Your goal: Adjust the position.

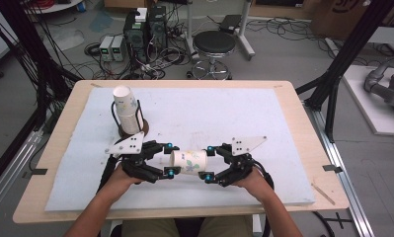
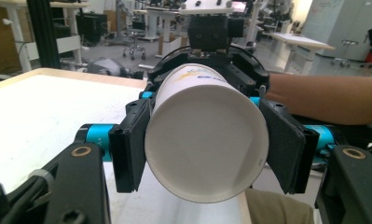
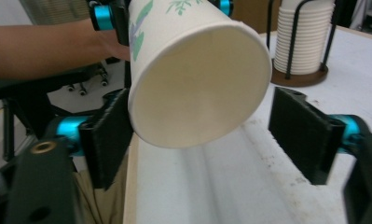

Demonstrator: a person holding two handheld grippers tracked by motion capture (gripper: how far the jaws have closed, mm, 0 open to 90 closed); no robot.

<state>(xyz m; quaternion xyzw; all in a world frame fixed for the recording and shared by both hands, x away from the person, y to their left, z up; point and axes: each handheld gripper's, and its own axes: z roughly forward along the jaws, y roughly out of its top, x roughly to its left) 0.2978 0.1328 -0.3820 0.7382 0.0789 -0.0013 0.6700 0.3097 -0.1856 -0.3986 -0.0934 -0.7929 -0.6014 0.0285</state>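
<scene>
Honestly, the left gripper point(image 1: 169, 159) clamps the paper cup point(image 1: 188, 162) — right gripper point(image 1: 208, 163), at three o'clock, gapes around its rim; squeezing could crumple it.

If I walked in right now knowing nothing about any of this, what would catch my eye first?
A white paper cup with a green leaf print, lying sideways above the white padded mat near the table's front edge. The left gripper clamps its closed base end, while the right gripper has its jaws around the open rim. Behind, at left, a stack of white paper cups stands in a black wire holder.
</scene>
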